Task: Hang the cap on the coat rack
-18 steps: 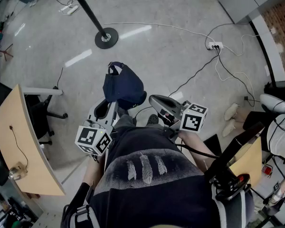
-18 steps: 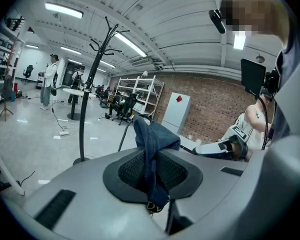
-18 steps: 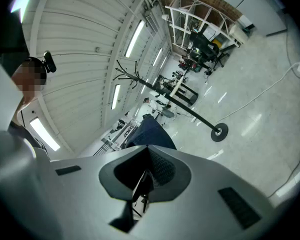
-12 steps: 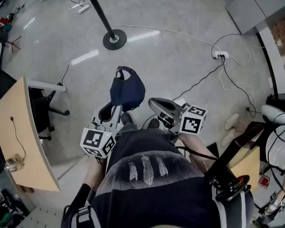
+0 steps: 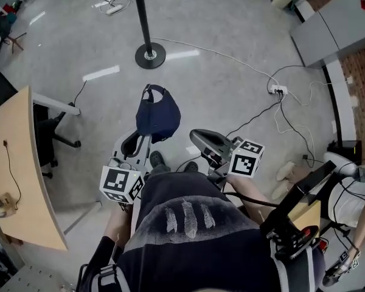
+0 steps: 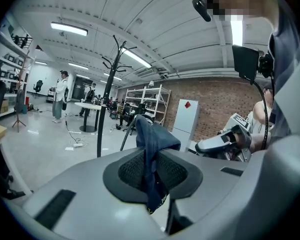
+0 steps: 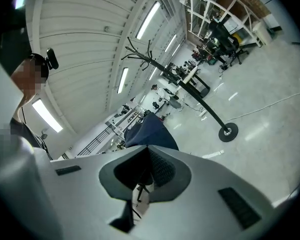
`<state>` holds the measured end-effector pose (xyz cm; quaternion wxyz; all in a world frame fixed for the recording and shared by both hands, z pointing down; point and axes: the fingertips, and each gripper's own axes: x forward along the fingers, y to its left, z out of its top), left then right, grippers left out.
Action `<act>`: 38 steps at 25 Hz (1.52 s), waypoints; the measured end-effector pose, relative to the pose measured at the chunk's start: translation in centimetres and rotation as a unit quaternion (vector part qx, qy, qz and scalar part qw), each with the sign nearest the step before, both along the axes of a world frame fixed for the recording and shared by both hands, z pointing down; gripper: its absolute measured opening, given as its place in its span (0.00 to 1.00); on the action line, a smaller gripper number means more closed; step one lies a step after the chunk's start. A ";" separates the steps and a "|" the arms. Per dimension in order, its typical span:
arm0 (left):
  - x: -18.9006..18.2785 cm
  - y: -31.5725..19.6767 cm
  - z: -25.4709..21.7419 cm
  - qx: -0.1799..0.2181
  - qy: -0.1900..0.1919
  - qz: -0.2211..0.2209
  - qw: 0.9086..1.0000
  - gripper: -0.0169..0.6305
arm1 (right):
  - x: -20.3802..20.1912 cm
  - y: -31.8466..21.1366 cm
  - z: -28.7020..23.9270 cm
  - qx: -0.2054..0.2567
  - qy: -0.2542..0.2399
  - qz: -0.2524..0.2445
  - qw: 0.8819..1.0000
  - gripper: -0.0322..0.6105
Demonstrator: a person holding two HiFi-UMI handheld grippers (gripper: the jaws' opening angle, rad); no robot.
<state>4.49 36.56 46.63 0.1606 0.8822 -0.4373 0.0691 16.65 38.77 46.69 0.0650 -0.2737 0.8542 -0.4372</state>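
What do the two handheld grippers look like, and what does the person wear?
Both the left gripper and right gripper are light grey shells with black textured pads. Each carries a white cube with black square markers. The person wears a dark shirt with pale feather-like marks.

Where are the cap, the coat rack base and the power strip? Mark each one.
cap (image 5: 159, 117), head view, on its navy crown.
coat rack base (image 5: 150, 55), head view, on the round foot's centre.
power strip (image 5: 277, 90), head view, on its white body.

Open floor (image 5: 231, 23) was left ahead up to the coat rack (image 5: 150, 55); a white cable (image 5: 219, 55) was laid across it, and a desk (image 5: 18, 163) was set at the left.
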 end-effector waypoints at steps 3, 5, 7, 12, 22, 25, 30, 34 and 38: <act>-2.8 -1.1 0.0 0.006 0.006 -0.007 1.000 0.13 | -2.5 -1.1 -0.6 0.005 -0.009 0.003 1.000 0.06; -4.6 -1.5 0.1 0.009 0.015 -0.012 1.000 0.13 | -4.3 -1.5 -0.7 0.006 -0.002 -0.003 1.000 0.06; -6.3 -1.8 0.3 0.009 0.023 -0.014 1.000 0.13 | -5.9 -1.8 -0.6 0.001 0.007 -0.005 1.000 0.06; -9.5 -2.9 1.4 -0.002 0.041 -0.025 0.999 0.13 | -8.6 -2.9 -0.5 -0.012 0.037 -0.013 0.999 0.06; -13.7 -4.8 -0.2 0.034 0.036 -0.052 0.997 0.13 | -12.7 -5.3 -0.5 0.001 0.024 -0.026 0.999 0.06; -12.1 -6.7 -1.7 0.041 0.035 -0.051 0.997 0.13 | -11.7 -6.9 -1.7 0.005 0.009 -0.035 0.999 0.06; -9.2 -10.6 -3.1 0.051 0.032 -0.041 0.997 0.13 | -9.2 -11.1 -1.9 0.010 -0.014 -0.037 0.999 0.06; -6.2 -12.9 -2.6 0.042 0.038 -0.037 0.998 0.13 | -6.9 -13.9 -0.4 0.009 -0.022 -0.040 0.999 0.06; -2.3 -17.8 -3.9 0.033 0.022 -0.039 0.998 0.13 | -2.6 -18.6 -1.2 0.010 -0.052 -0.037 0.998 0.06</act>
